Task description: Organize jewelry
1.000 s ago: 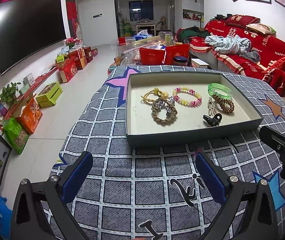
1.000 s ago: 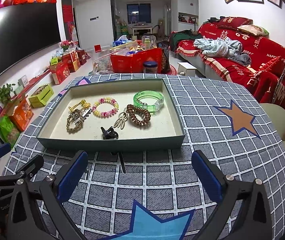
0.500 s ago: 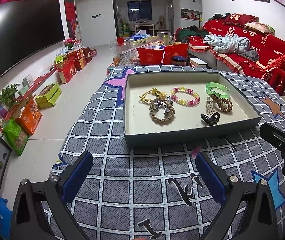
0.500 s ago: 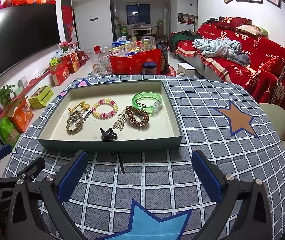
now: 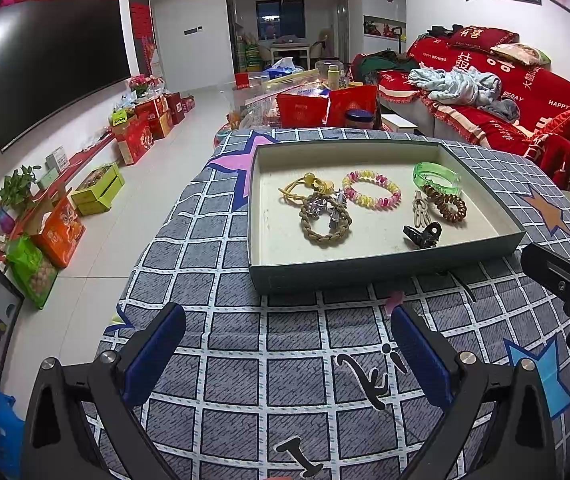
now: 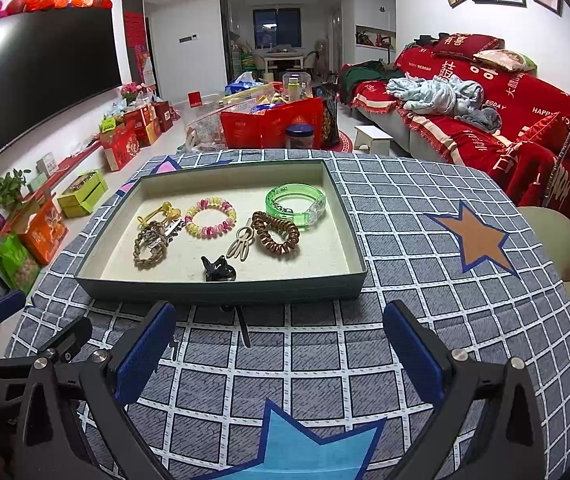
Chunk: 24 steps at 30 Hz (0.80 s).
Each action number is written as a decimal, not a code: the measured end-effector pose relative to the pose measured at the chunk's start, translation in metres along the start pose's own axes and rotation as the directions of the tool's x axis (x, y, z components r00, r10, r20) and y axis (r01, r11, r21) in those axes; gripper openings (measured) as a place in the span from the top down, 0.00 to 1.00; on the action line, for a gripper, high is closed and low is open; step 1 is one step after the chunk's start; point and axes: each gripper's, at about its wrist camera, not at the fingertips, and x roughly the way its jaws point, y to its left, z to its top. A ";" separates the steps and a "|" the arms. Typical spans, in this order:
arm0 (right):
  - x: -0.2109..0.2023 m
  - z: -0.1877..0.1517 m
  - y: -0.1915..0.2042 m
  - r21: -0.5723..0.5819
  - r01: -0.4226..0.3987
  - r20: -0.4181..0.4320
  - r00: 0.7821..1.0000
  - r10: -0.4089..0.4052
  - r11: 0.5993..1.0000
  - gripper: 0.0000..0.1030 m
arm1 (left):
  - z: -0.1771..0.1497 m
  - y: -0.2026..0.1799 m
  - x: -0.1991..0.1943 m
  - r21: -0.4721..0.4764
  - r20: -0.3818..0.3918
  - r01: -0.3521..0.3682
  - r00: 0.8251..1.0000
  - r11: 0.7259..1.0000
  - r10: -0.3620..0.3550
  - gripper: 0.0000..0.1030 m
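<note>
Jaws spread wide on both grippers, left gripper [image 5: 287, 338] and right gripper [image 6: 279, 336] empty short of the tray [image 6: 221, 290], probably because its jewelry already sits gathered inside.

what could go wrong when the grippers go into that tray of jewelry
1. The braided tan bracelet lies tangled with a silver piece and the yellow band; gripping one would likely drag the others along.
2. The brown coil hair tie touches the green bangle and the beige clip, so wide-open jaws may catch two.
3. The black claw clip sits close to the tray's near wall, which could block a low approach.
</note>
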 end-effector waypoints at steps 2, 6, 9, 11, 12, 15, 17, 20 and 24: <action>-0.001 0.001 -0.001 0.002 -0.001 -0.001 1.000 0.001 1.000 0.00 | 0.000 0.000 0.000 0.000 0.000 -0.001 1.000 1.000 0.001 0.00; 0.000 0.000 -0.001 0.000 -0.001 0.000 1.000 0.001 1.000 0.00 | 0.000 0.000 0.000 0.000 -0.001 0.000 1.000 1.000 0.000 0.00; 0.000 0.000 0.000 0.000 0.000 0.001 1.000 0.000 1.000 0.00 | 0.000 0.000 0.000 0.000 0.000 0.000 1.000 1.000 0.000 0.00; 0.000 0.000 0.000 0.001 -0.001 0.000 1.000 0.001 1.000 0.00 | 0.000 0.000 0.000 -0.001 0.000 0.000 1.000 1.000 0.000 0.00; 0.000 0.000 0.000 0.000 0.000 0.000 1.000 0.000 1.000 0.00 | 0.000 0.000 -0.001 -0.001 0.001 -0.001 1.000 1.000 0.001 0.00; -0.001 0.000 -0.001 0.001 0.000 0.001 1.000 0.000 1.000 0.00 | 0.000 0.000 0.000 0.002 0.001 -0.003 1.000 1.000 0.003 0.00; 0.000 0.000 -0.001 0.003 -0.001 0.001 1.000 0.001 1.000 0.00 | 0.000 0.000 0.000 0.001 0.000 -0.002 1.000 1.000 0.002 0.00; -0.001 0.000 -0.001 0.000 0.001 0.001 1.000 -0.001 1.000 0.00 | -0.001 0.000 0.000 -0.001 -0.001 -0.003 1.000 1.000 0.003 0.00; 0.000 0.000 -0.001 0.000 -0.001 0.001 1.000 0.001 1.000 0.00 | 0.000 0.001 0.000 0.000 -0.001 -0.003 1.000 1.000 0.003 0.00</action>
